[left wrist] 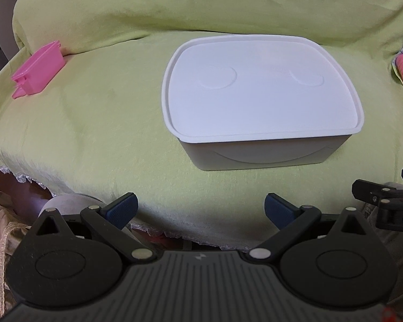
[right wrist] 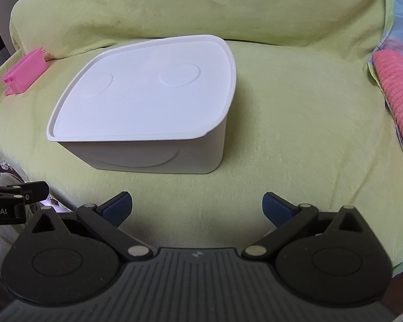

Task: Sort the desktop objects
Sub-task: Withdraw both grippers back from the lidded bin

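Observation:
A white box (left wrist: 255, 102) with its lid on rests on the green-covered seat (left wrist: 94, 134); in the right wrist view the white box (right wrist: 147, 107) sits left of centre. A small pink plastic container (left wrist: 37, 69) lies far left near the backrest, and the pink container (right wrist: 24, 72) shows at the left edge of the right wrist view too. My left gripper (left wrist: 201, 209) is open and holds nothing, short of the box's front wall. My right gripper (right wrist: 197, 208) is open and holds nothing, in front of the box's right corner.
A pink knitted cushion (right wrist: 397, 102) lies at the right edge of the seat. The cover's front edge with a lace trim (left wrist: 27, 179) drops off at lower left. Bare green cover (right wrist: 295, 134) stretches right of the box.

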Action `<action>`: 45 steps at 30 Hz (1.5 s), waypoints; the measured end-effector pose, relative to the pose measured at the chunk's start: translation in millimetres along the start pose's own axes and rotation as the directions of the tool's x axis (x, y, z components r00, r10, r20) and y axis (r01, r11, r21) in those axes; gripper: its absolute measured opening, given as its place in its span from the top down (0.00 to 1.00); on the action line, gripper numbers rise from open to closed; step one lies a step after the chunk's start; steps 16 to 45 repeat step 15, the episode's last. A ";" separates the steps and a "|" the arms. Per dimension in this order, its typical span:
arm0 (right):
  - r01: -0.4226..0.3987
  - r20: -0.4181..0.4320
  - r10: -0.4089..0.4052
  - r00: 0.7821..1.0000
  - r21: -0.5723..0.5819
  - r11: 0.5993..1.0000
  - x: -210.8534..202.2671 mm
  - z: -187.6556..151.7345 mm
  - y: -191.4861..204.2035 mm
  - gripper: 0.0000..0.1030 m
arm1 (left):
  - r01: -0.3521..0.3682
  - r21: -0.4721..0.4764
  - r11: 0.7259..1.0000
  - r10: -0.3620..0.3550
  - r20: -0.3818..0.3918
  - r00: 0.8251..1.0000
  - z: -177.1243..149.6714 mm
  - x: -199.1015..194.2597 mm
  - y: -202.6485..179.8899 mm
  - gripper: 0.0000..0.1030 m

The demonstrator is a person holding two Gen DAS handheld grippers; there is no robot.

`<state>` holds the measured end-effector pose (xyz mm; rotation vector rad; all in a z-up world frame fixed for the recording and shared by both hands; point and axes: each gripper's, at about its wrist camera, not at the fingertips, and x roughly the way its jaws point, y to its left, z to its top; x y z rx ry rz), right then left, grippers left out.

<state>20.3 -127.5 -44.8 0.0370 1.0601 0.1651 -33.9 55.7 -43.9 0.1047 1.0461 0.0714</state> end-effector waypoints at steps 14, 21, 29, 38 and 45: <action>-0.004 -0.004 0.004 1.000 0.005 1.000 2.1 1.7 -1.8 0.01 | -0.008 0.007 1.000 0.008 0.041 0.999 -3.5 -5.0 -2.0 0.02; -0.003 -0.003 0.003 1.000 0.004 1.000 1.8 1.6 -1.8 0.01 | -0.008 0.006 1.000 0.007 0.043 0.999 -3.4 -5.8 -1.8 0.02; -0.003 -0.003 0.003 1.000 0.004 1.000 1.8 1.6 -1.8 0.01 | -0.008 0.006 1.000 0.007 0.043 0.999 -3.4 -5.8 -1.8 0.02; -0.003 -0.003 0.003 1.000 0.004 1.000 1.8 1.6 -1.8 0.01 | -0.008 0.006 1.000 0.007 0.043 0.999 -3.4 -5.8 -1.8 0.02; -0.003 -0.003 0.003 1.000 0.004 1.000 1.8 1.6 -1.8 0.01 | -0.008 0.006 1.000 0.007 0.043 0.999 -3.4 -5.8 -1.8 0.02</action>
